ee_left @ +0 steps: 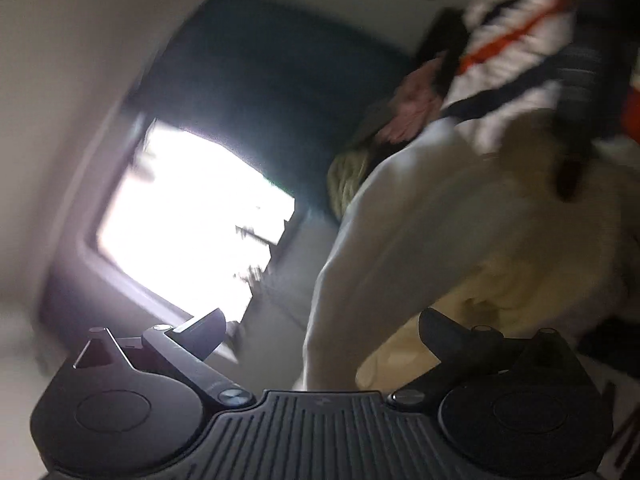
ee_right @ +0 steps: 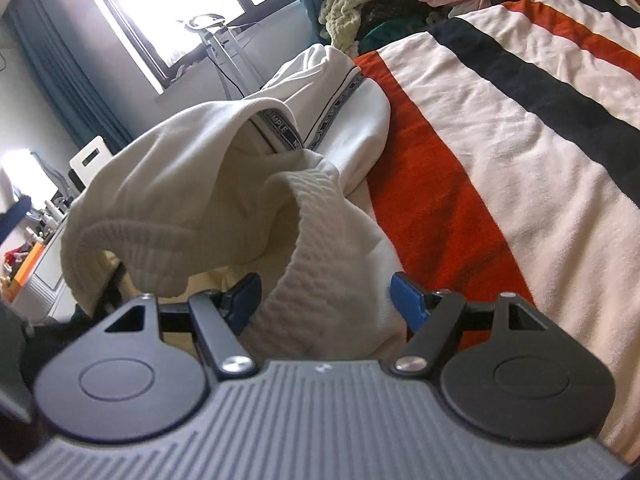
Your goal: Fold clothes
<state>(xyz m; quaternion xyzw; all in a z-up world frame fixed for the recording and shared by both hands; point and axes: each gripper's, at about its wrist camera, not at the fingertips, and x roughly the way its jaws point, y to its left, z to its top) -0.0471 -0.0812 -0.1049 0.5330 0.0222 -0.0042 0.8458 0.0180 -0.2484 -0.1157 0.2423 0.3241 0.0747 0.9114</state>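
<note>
Cream-white clothing fills the middle of what we see: a sweatshirt (ee_right: 224, 168) with ribbed cuffs and hem, lying along the left edge of a bed. Its long axis runs from our right tongs (ee_right: 326, 296) away toward the window (ee_right: 176, 8), with a ribbed opening nearest us and the far end, trimmed with grey lettered tape, pointing at the window wall. The bed carries a striped blanket (ee_right: 520, 128) in cream, orange and black, whose stripes run the same way.

Our right tongs stand wide apart, the blue pads (ee_right: 408, 300) on either side of a ribbed band of the garment, not pressed on it. A loose ribbed fold rises on the left and droops over the bed's edge.

In the left wrist view everything is smeared by motion. Our left tongs (ee_left: 320, 328) also stand wide apart, and the white cloth (ee_left: 460, 240) hangs or lies just ahead of them; we cannot tell whether either finger touches it. Its lower edge is hidden behind the tool's body.

Past the garment a pile of other clothes (ee_right: 360, 4), yellow-green and pink among them, sits at the head of the bed, cut off by the frame. A teal curtain (ee_right: 44, 80) hangs by the window, and a cluttered desk (ee_right: 36, 248) shows at far left, too small to read.
</note>
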